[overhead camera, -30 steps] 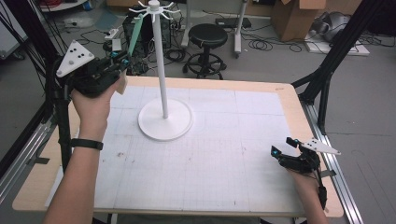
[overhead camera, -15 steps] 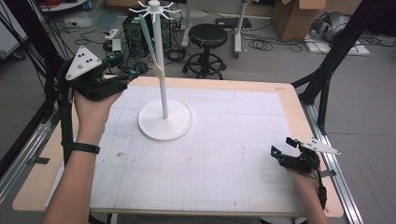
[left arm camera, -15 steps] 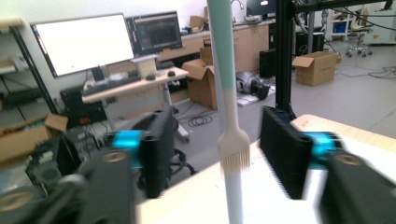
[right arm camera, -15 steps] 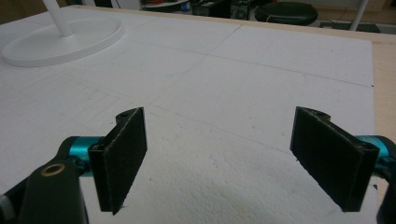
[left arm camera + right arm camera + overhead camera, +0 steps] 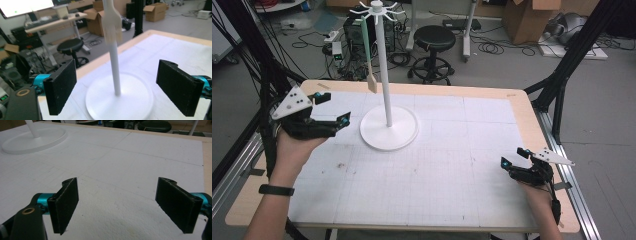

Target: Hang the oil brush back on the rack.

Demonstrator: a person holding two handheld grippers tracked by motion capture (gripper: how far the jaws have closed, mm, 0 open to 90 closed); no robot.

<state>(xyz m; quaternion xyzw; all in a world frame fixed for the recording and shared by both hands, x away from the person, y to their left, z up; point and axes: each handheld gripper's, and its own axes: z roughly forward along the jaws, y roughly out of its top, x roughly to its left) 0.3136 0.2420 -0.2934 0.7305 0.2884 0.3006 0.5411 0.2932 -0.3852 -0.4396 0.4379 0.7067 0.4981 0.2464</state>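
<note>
A white stand [image 5: 384,75] with hooks at its top rises from a round base [image 5: 388,128] at the back left of the table. From a left-side hook hangs a green-handled utensil [image 5: 367,45], its pale comb-like head low beside the pole. My left gripper [image 5: 333,107] is open just left of the base, holding nothing. In the left gripper view the pole [image 5: 114,62] stands between the wide jaws, with the utensil head [image 5: 111,25] blurred above it. My right gripper [image 5: 513,156] rests open near the front right edge, and only the white mat lies between its jaws [image 5: 117,192].
A white gridded mat [image 5: 452,165] covers the wooden table [image 5: 522,100]. Black frame legs [image 5: 562,85] stand at both sides. Behind the table are a black stool [image 5: 433,40], cardboard boxes [image 5: 527,20] and floor cables. The stand's base [image 5: 35,141] lies far left in the right gripper view.
My left gripper held the green utensil up by the stand's hooks; it has let go, dropped and pulled back left. The utensil now hangs on its own. The right gripper stayed put.
</note>
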